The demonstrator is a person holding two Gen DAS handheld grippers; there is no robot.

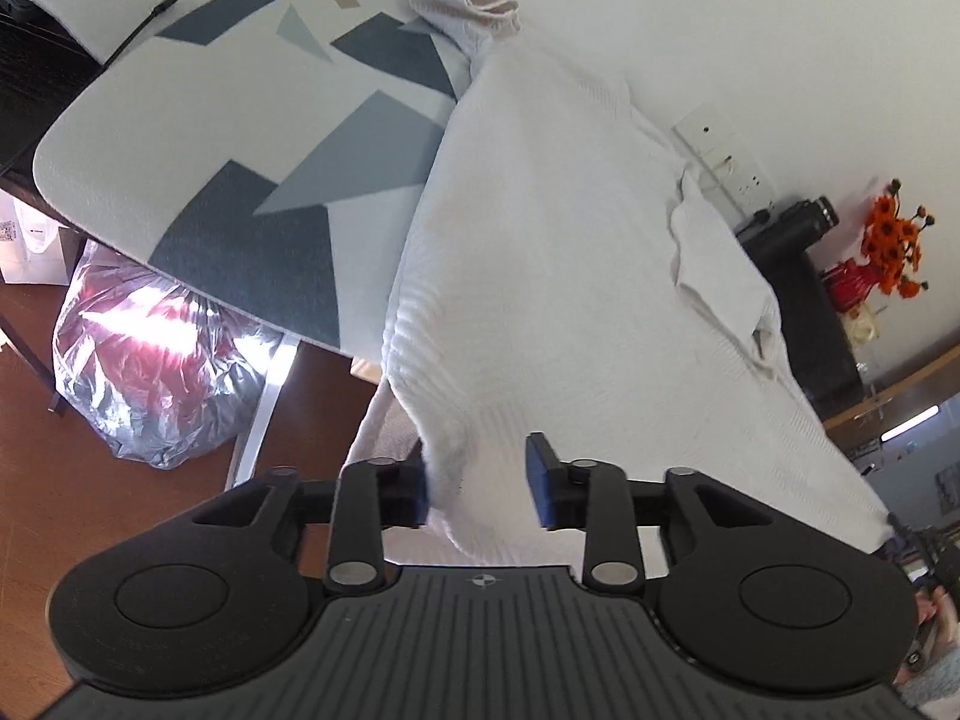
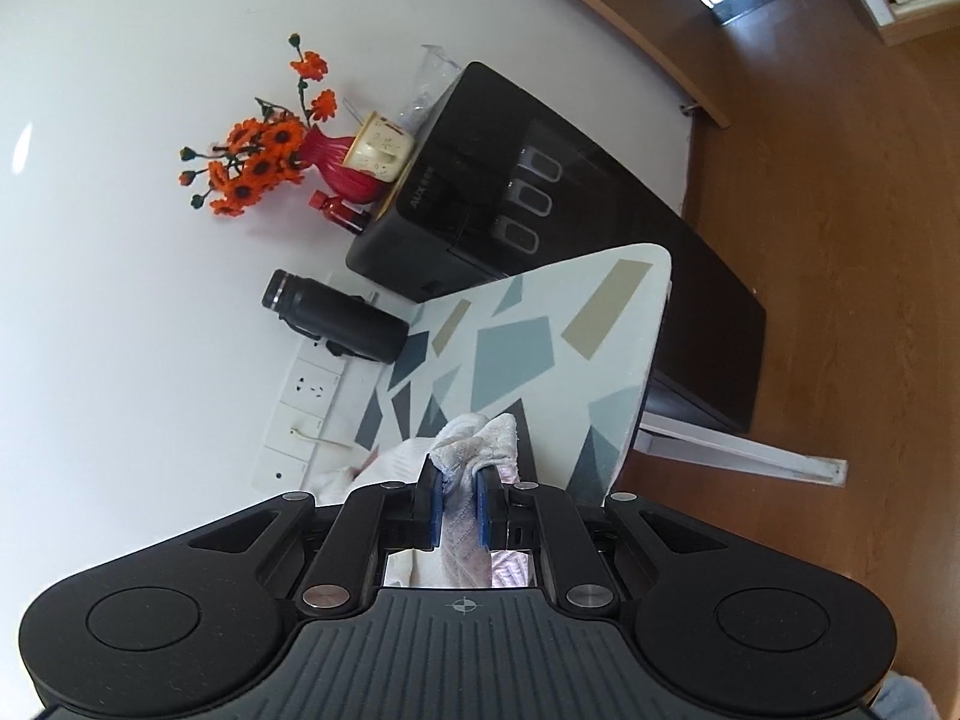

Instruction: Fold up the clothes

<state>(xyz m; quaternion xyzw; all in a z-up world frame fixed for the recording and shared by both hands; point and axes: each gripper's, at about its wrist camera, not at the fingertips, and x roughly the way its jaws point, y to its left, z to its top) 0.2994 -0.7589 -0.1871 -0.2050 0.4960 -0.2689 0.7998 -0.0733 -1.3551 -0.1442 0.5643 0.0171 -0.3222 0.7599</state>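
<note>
Left gripper (image 1: 483,480): nearest the lens in the left wrist view; jaws stand part open with a hanging fold of the sweater (image 1: 540,252) between them. One blue pad (image 1: 425,489) touches or nearly touches the cloth; the other pad stands clear, so nothing is clamped.
Sweater, left view: white ribbed knit, stretched from the lower foreground up across the board (image 1: 198,138), one cuffed sleeve end (image 1: 486,0) lying at the far top. Hem side droops over the board's near edge; a creased flap sits on the right.
Step in hand, judged: re-gripping or releasing the lower edge while the other hand holds the cloth taut.
Advice, left: should a grip be wanted, the hem should sit fully between both pads before closing, catching both layers squarely; a one-pad catch would likely slip.
Right gripper (image 2: 461,510): nearest the lens in the right wrist view; jaws narrow, pinching a bunched wad of the sweater (image 2: 477,438) that pokes out above the fingertips.
Sweater, right view: held above the board (image 2: 564,324), near the tapered end; the rest trails below, out of sight.
Advice, right: grip ought to stay firm and level so the knit hangs without twisting.
Risk, judged: soft knit stretches and sags; uneven tension would skew the fold line.
</note>
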